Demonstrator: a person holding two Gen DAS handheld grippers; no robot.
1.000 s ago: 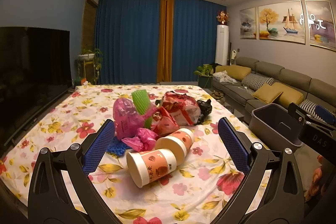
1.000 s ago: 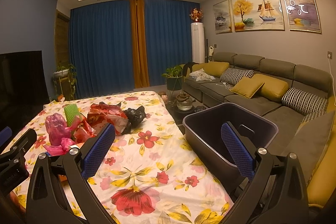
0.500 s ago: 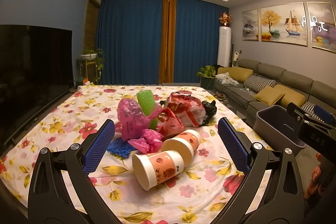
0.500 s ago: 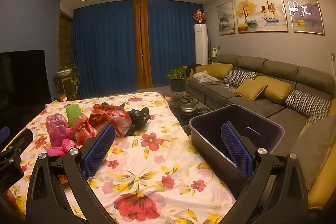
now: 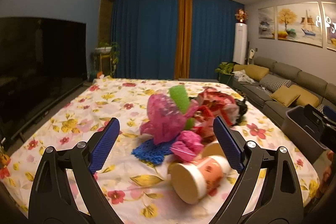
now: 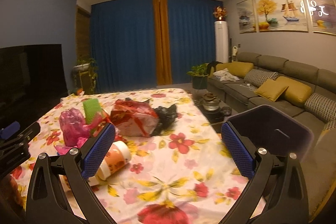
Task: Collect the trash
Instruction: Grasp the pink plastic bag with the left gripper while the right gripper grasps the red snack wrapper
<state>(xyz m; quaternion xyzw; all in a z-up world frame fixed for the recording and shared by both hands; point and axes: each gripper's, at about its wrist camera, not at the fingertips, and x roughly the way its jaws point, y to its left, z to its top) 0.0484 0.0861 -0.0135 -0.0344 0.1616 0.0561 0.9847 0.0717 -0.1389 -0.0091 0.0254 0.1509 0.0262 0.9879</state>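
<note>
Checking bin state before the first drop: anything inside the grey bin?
Right wrist view: the grey bin shows bare dark walls and a handle slot, no trash. Its floor is hidden behind the near rim and right gripper.

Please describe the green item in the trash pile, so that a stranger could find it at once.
Look at the floral tablecloth and the trash heap on it. Behind the pink plastic bag a green foam net sticks up, leaning on the bag. It is the only green piece, and the tallest.
</note>
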